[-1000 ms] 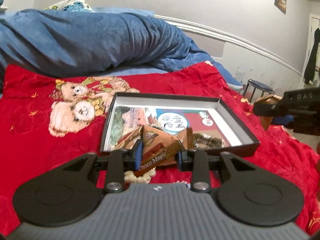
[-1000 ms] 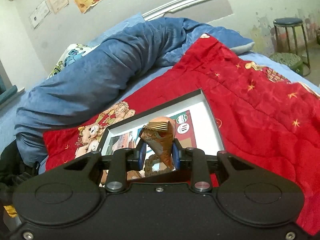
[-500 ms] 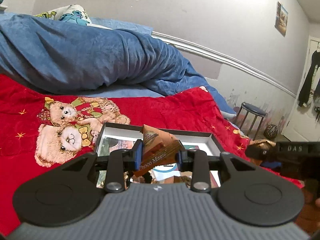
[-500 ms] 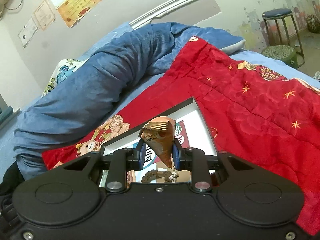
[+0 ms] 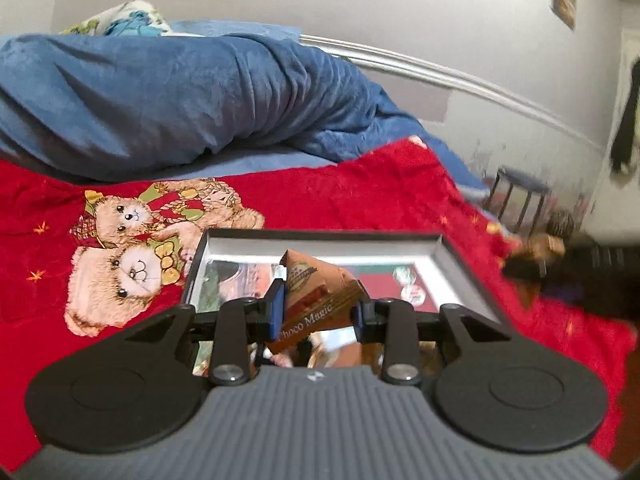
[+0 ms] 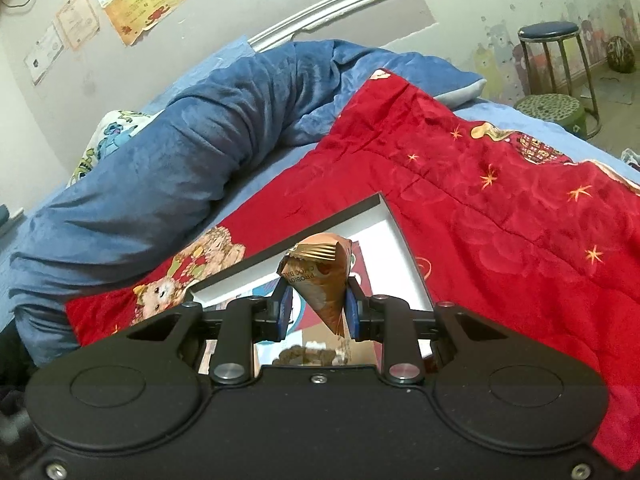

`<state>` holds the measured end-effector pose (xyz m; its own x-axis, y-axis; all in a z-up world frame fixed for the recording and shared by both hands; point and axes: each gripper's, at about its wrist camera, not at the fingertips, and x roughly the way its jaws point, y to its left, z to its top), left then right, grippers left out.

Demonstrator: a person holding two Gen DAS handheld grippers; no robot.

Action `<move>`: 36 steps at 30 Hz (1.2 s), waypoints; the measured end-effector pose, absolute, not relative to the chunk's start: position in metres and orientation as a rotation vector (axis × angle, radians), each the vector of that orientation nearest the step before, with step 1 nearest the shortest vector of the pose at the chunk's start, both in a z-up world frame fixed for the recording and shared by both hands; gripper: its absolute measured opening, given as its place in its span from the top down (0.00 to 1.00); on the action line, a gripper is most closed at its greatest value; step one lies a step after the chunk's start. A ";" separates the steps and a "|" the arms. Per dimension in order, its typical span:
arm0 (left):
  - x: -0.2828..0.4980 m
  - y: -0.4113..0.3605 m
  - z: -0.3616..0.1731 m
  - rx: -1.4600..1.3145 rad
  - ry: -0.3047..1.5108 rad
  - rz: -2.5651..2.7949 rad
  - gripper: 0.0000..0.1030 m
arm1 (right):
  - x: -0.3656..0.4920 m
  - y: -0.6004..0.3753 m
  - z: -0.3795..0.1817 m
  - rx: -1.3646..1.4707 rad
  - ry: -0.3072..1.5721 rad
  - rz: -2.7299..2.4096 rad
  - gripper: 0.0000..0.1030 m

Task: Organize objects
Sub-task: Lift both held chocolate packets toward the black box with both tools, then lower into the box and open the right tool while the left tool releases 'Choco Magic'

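Observation:
A shallow black box with white walls (image 5: 320,245) lies on the red bed cover (image 5: 360,192). My left gripper (image 5: 316,312) is shut on a brown "Choco Magic" snack packet (image 5: 320,300), held over the near part of the box. My right gripper (image 6: 316,310) is shut on a brown cone-shaped snack packet (image 6: 320,280), held above the same box (image 6: 394,240); a brownish snack (image 6: 308,356) lies inside the box below it. The right gripper shows as a blurred dark shape (image 5: 580,268) at the right of the left wrist view.
A rolled blue blanket (image 5: 180,100) lies along the far side of the bed, with a patterned pillow (image 5: 132,20) behind it. Teddy bear print (image 5: 132,256) sits left of the box. A stool (image 6: 554,52) and a green round seat (image 6: 552,108) stand on the floor.
Both grippers keep their packets. The left gripper has shifted across and slightly up over the box, so the box sits lower and nearer in its view. The right gripper has drifted sideways and rolled slightly.

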<state>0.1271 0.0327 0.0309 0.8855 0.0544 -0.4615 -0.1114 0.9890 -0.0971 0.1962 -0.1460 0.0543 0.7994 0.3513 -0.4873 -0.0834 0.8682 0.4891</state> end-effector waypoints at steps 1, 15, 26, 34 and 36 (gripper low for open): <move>0.125 0.033 0.028 -0.106 0.478 0.081 0.64 | 0.200 -0.144 0.055 0.464 0.608 0.234 0.74; 0.141 0.063 0.032 -0.081 0.490 0.036 0.64 | 0.242 -0.093 0.056 0.368 0.669 0.292 0.74; 0.145 0.071 0.019 -0.091 0.549 0.034 0.64 | 0.249 -0.102 0.059 0.411 0.649 0.273 0.75; 0.150 0.063 0.004 -0.058 0.623 0.068 0.64 | 0.250 -0.105 0.035 0.444 0.709 0.262 0.74; 0.151 0.063 0.001 -0.066 0.641 0.064 0.64 | 0.252 -0.107 0.032 0.460 0.718 0.251 0.74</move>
